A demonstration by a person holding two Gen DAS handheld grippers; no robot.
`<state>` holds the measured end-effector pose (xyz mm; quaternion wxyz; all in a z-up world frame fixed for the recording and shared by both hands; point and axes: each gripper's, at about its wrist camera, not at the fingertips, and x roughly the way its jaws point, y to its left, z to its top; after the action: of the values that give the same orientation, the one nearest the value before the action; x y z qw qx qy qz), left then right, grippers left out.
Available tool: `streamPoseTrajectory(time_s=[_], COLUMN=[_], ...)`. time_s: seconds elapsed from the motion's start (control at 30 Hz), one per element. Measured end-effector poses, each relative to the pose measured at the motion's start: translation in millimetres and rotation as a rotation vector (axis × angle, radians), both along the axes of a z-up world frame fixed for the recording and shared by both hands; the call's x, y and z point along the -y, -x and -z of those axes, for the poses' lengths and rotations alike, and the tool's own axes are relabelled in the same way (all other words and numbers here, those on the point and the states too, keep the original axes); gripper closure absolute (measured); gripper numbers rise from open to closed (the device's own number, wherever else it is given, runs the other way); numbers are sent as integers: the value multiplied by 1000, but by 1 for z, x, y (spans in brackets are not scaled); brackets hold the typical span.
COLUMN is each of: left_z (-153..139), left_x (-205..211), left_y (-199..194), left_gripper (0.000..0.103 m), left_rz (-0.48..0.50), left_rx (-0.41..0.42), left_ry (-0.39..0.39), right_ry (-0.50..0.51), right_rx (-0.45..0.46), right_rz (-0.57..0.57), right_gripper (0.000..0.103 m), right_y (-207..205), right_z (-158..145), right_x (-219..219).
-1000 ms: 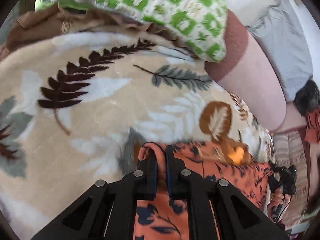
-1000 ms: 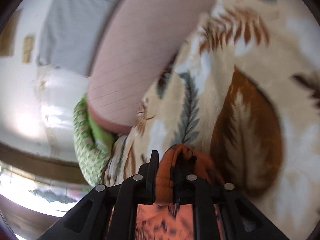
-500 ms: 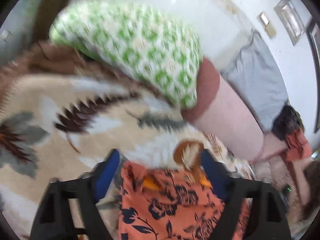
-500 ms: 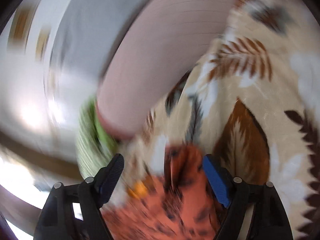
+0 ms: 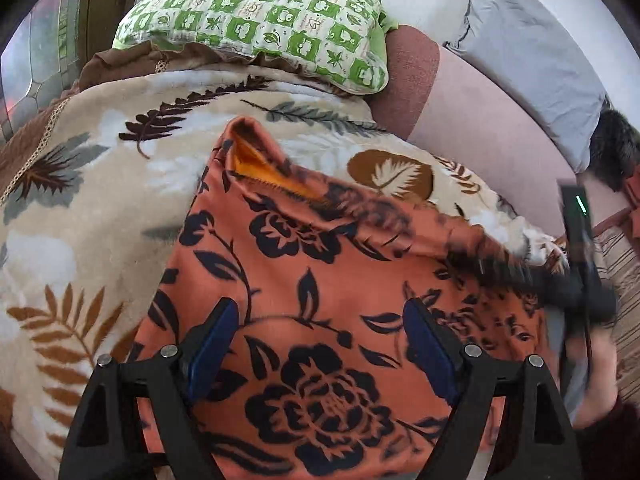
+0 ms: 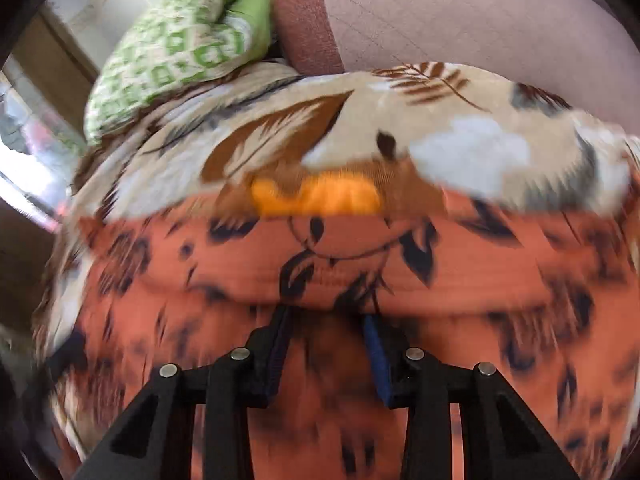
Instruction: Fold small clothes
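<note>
An orange garment with dark flower print (image 5: 320,280) lies spread on a beige leaf-patterned blanket (image 5: 100,184). Its yellow-orange inner lining (image 5: 260,168) shows at the far edge. My left gripper (image 5: 320,344) is open and empty above the near part of the garment. The right gripper shows blurred at the garment's right edge in the left wrist view (image 5: 576,288). In the right wrist view the garment (image 6: 340,264) fills the lower half, blurred. My right gripper (image 6: 328,336) is partly open, its fingers against the cloth; a fold hides the tips.
A green-and-white checked pillow (image 5: 264,20) lies at the blanket's far end, beside a pink bolster (image 5: 472,120) and a grey pillow (image 5: 532,52). Dark and reddish clothes (image 5: 616,152) lie at the far right. A window (image 5: 36,64) is at the left.
Both grippers, shut on the garment's edge a second ago, have opened and let it go. They have pulled back, and the garment now lies spread on the blanket.
</note>
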<state>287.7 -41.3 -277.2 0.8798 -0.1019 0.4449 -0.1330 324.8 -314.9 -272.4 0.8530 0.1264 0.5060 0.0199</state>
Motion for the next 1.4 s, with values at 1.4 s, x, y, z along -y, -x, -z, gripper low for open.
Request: streamPoseTrajectory(time_s=[1.4], left_z=[14], left_x=[15], left_y=[3], left_gripper=[17], left_rz=[-68], left_rx=[-50], left_ry=[-326], right_ry=[-285], right_rx=[59], right_rz=[424], right_gripper=[67], right_y=[65], right_z=[11], right_x=[167])
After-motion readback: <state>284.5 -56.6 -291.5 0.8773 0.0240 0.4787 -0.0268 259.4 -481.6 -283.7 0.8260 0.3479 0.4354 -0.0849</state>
